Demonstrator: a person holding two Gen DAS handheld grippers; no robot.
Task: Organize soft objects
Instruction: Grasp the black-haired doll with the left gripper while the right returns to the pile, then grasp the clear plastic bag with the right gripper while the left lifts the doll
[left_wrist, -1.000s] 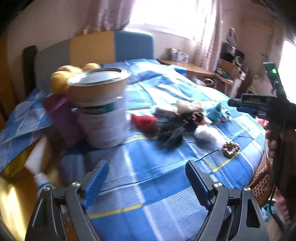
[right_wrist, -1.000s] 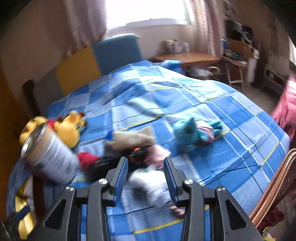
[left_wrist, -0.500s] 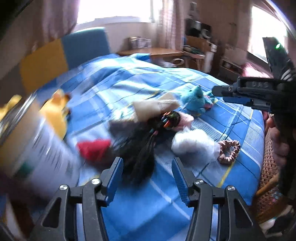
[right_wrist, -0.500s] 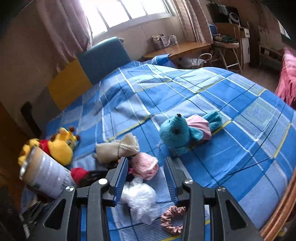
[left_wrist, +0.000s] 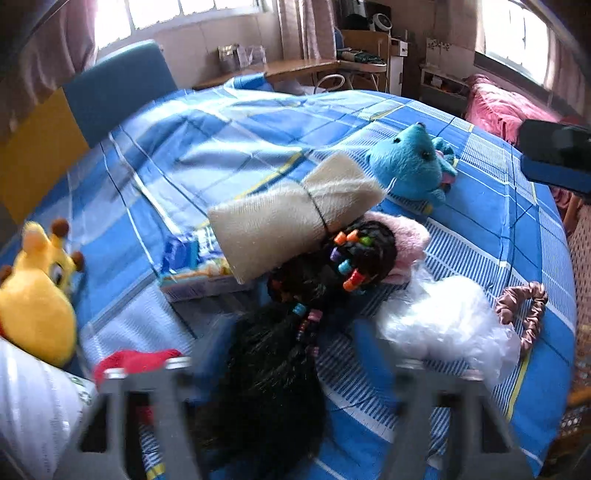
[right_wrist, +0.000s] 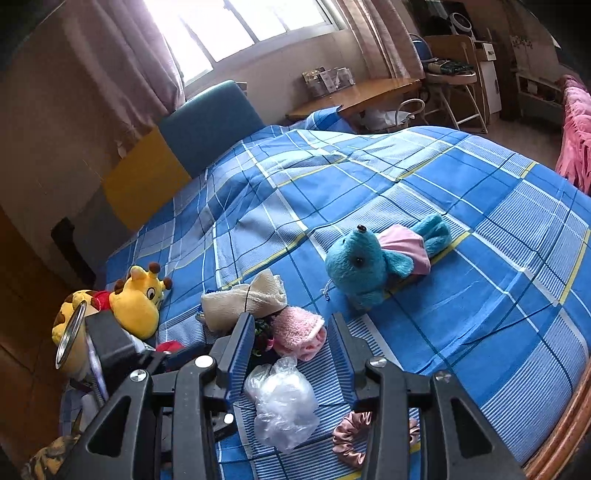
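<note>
Soft things lie in a heap on a blue plaid bed. A black wig with coloured beads lies between the fingers of my open left gripper, which is blurred. A rolled beige cloth, a pink fluffy item, a white plastic-wrapped bundle and a brown scrunchie lie close by. A blue plush toy lies farther right. My right gripper is open above the pink item and the bundle, holding nothing.
A yellow giraffe plush and a metal tin sit at the left of the bed. A red item lies by the tin. A small packet lies under the beige roll. A wicker edge borders the bed on the right.
My left gripper has swung from the tin to the heap and dropped low over the black wig. My right gripper has moved nearer the pink item and white bundle.
</note>
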